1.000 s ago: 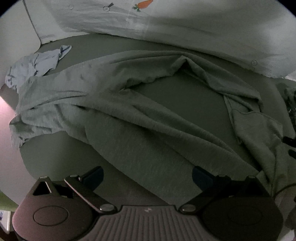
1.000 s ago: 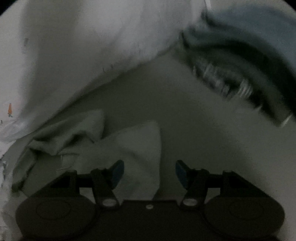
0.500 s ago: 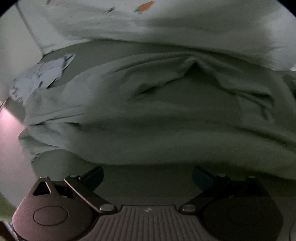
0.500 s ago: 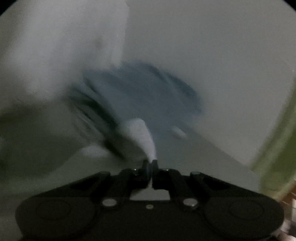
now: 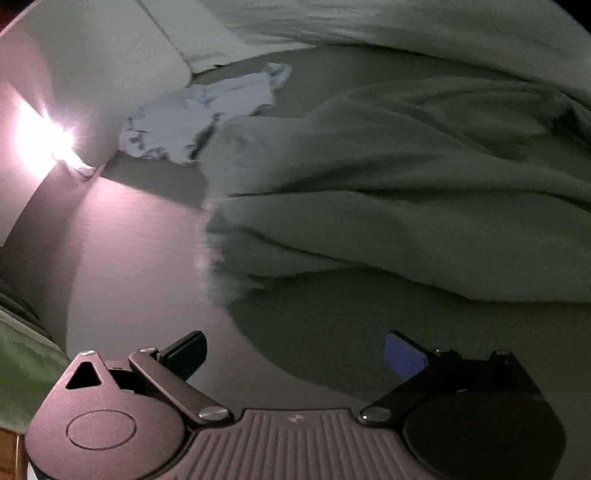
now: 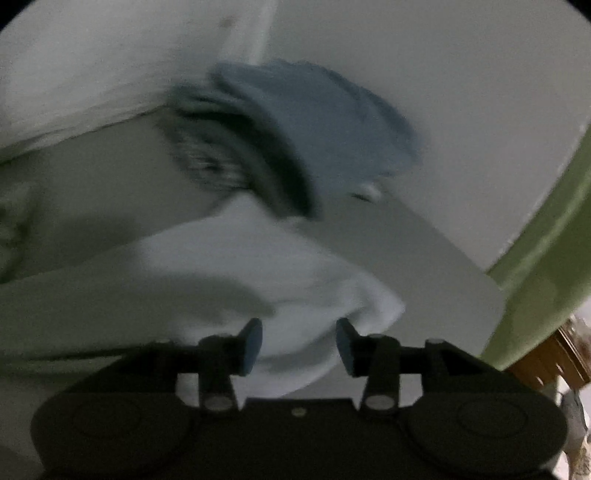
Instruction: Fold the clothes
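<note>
A large grey garment point(image 5: 388, 192) lies rumpled across the dark surface in the left wrist view, its left edge blurred. My left gripper point(image 5: 295, 354) is open, low over bare surface in front of the garment's near hem, touching nothing. In the right wrist view a pale end of the grey garment point(image 6: 266, 273) lies spread just ahead of my right gripper point(image 6: 299, 343). That gripper is open, its blue pads on either side of the cloth's near edge without pinching it.
A crumpled light blue cloth point(image 5: 207, 110) lies at the back left by a white sheet point(image 5: 332, 22). A bright lamp glare point(image 5: 40, 140) shows at far left. In the right wrist view, a blue and dark striped pile point(image 6: 295, 140) lies beyond, and a green edge point(image 6: 546, 236) at right.
My right gripper shut on the pale cloth end half a second ago and has now opened, leaving the cloth lying down. The left gripper has swung left, staying open.
</note>
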The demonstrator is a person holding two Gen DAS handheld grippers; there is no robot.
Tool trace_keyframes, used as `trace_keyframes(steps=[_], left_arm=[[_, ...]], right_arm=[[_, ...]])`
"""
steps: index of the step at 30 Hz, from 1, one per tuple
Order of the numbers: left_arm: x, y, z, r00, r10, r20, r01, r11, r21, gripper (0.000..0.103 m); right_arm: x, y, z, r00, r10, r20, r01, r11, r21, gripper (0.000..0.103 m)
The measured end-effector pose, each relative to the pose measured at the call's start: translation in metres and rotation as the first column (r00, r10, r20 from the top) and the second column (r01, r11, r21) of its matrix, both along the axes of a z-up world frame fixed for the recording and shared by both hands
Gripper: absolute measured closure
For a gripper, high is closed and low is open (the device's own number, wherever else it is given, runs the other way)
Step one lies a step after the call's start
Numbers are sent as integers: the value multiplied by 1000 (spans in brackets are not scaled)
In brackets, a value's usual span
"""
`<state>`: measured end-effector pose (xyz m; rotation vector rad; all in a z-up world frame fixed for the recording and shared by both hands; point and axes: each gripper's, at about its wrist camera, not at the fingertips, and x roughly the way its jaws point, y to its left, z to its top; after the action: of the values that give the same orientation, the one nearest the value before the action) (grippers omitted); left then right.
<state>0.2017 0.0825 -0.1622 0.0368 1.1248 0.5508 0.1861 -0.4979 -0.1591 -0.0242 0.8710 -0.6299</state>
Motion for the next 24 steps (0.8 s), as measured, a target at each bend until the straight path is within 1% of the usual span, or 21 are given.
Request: trace_keyframes(steps=[3, 5, 6, 7, 8, 9, 10, 11, 13, 16, 20, 22, 23, 24], left_arm=[[-2, 29, -12, 1000, -18, 11, 18, 999, 37, 2], [-3, 49, -19, 999, -31, 18, 29, 998, 61, 6], [-4, 57, -22, 998, -46, 36, 44, 997, 66, 6], [-4, 62, -23, 994, -79, 69, 75, 995, 59, 19], [-3, 62, -22, 989, -116, 88, 112, 992, 53, 40], [-1, 63, -22, 983, -152, 107, 148, 988, 47, 47], [-3, 66, -19, 978, -171, 118, 166, 985, 51, 71], [-8, 71, -15, 980, -161, 114, 154, 986, 70, 90], [-19, 82, -6, 984, -141, 106, 130, 985, 109, 91], [-36, 99, 8, 989, -111, 95, 94, 981, 168, 91], [-58, 120, 26, 994, -70, 84, 47, 968, 245, 91], [-69, 131, 35, 996, -49, 80, 24, 959, 283, 91], [-75, 137, 39, 996, -38, 78, 13, 953, 302, 86], [-80, 142, 39, 998, -22, 64, 2, 955, 295, 84]], right_arm=[[1, 56, 7, 996, 90, 0, -90, 996, 28, 51], [0, 91, 9, 987, 163, -9, -162, 986, 27, 51], [1, 111, 10, 979, 204, -14, -204, 979, 21, 51], [-1, 127, 13, 972, 232, -20, -232, 973, 10, 51], [-3, 140, 13, 966, 256, -30, -256, 967, 3, 51], [-4, 154, 13, 959, 280, -39, -281, 960, -4, 51], [-6, 166, 13, 952, 303, -48, -304, 953, -10, 51], [-7, 173, 12, 946, 320, -48, -321, 947, -10, 51], [-4, 190, 10, 940, 337, -54, -338, 941, -10, 51], [4, 203, 11, 942, 334, -41, -334, 943, 1, 51], [8, 217, 17, 942, 335, -13, -335, 942, -6, 51], [15, 216, 15, 943, 333, -8, -333, 943, 1, 51], [16, 215, 14, 944, 329, -8, -329, 944, 8, 51], [16, 215, 13, 947, 322, -9, -322, 947, 19, 51]])
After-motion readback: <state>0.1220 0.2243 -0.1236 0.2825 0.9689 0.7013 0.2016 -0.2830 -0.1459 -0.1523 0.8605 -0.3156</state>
